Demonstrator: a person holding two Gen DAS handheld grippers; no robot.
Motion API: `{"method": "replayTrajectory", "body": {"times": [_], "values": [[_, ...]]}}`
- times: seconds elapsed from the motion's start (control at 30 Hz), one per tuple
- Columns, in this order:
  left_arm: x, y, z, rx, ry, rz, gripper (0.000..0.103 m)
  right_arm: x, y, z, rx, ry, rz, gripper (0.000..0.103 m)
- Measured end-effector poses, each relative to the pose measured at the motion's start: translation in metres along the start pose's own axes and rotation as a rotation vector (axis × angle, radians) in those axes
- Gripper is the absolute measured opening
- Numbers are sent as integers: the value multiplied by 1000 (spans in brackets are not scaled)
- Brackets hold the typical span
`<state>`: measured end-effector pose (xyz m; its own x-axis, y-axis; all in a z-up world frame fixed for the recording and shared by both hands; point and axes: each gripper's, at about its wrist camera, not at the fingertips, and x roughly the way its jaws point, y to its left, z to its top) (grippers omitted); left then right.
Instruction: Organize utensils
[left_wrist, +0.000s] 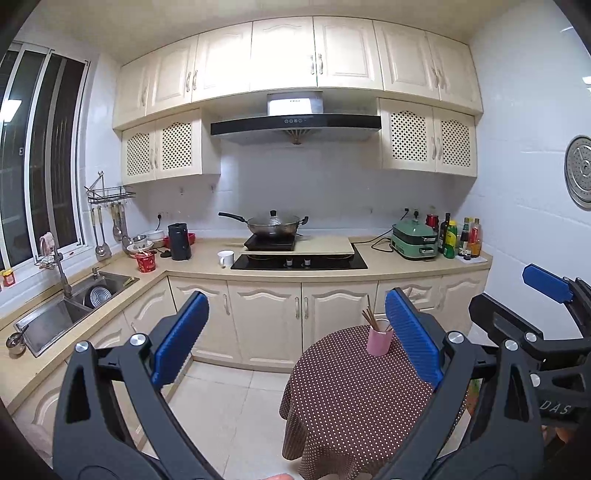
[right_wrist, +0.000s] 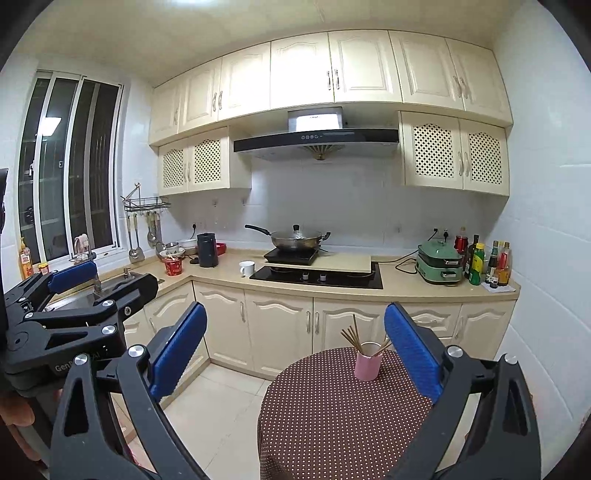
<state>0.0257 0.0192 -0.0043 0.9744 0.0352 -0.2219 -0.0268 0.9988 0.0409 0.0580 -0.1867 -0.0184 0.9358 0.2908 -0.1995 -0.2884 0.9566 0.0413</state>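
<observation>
Gaping wide and empty, both sets of jaws, left gripper (left_wrist: 297, 341) and right gripper (right_wrist: 295, 349), hung apart from the bench (right_wrist: 332, 417), where a pink cup (right_wrist: 366, 361) held chopsticks (right_wrist: 350, 336) upright near its far edge.

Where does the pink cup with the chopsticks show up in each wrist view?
Left wrist: pink cup on the far side of the dotted tablecloth, beside the right finger.
Right wrist: pink cup, lower centre-right, same tablecloth.
Shared landmark: wok on the counter behind.

right gripper (left_wrist: 546, 291): "DAS" | left gripper (right_wrist: 74, 273): "Gen…AI", partly hidden
</observation>
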Motion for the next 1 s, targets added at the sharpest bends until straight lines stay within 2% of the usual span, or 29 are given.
{"method": "replayTrajectory", "body": {"times": [1.0], "values": [[6,-9,5,11,-7,8,95,2,-6,3,8,7,10,95]]}}
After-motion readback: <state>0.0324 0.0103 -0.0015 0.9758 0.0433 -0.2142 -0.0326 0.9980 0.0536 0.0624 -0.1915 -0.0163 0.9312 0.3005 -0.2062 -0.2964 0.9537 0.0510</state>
